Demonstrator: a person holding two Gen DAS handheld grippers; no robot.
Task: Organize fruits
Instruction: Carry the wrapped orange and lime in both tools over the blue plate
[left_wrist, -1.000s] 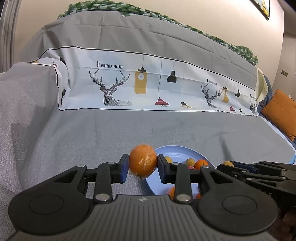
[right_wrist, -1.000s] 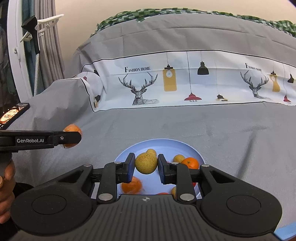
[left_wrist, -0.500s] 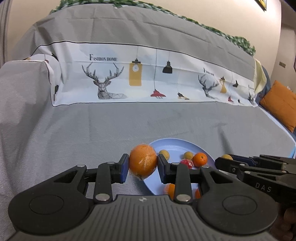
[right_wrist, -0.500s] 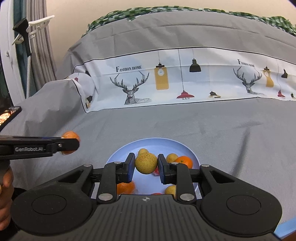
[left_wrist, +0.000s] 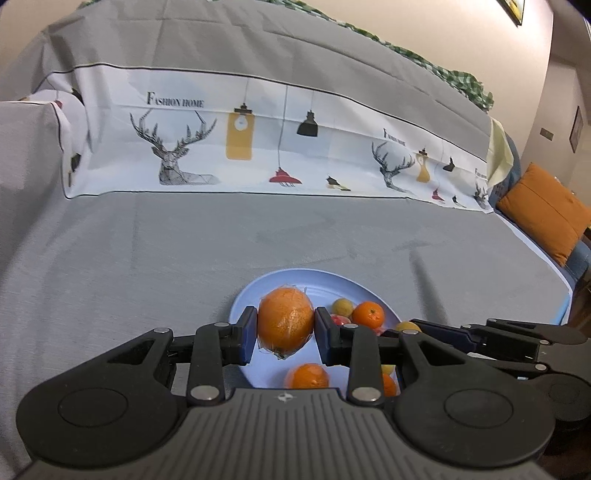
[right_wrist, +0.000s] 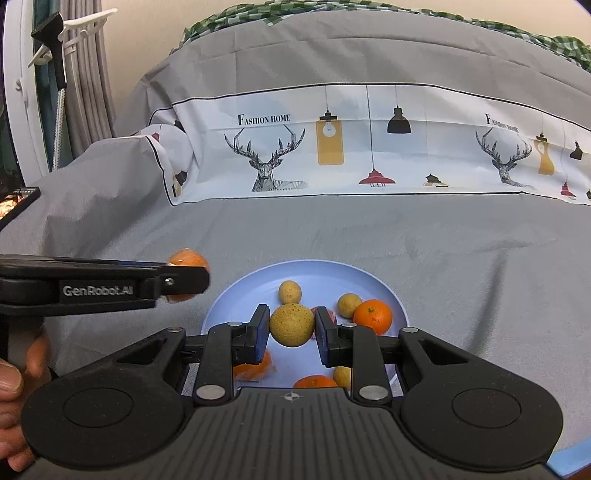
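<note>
My left gripper (left_wrist: 285, 334) is shut on a large orange (left_wrist: 285, 325) and holds it above the left part of a light blue plate (left_wrist: 295, 280). The same orange (right_wrist: 188, 260) shows in the right wrist view, just left of the plate (right_wrist: 314, 271). My right gripper (right_wrist: 291, 326) is shut on a round yellow fruit (right_wrist: 291, 325) above the plate. On the plate lie small oranges (right_wrist: 373, 315) and small yellow fruits (right_wrist: 290, 291). Something red is mostly hidden behind my fingers.
The plate rests on a grey cloth-covered sofa seat (left_wrist: 147, 266). A printed deer-and-lamp cloth (left_wrist: 258, 155) covers the backrest. An orange cushion (left_wrist: 543, 210) lies at the far right. A curtain and a white rack (right_wrist: 66, 74) stand at the left.
Both grippers have come closer to the plate while keeping hold of their fruits. The left gripper's orange has shifted from left of the plate to over its left part.
</note>
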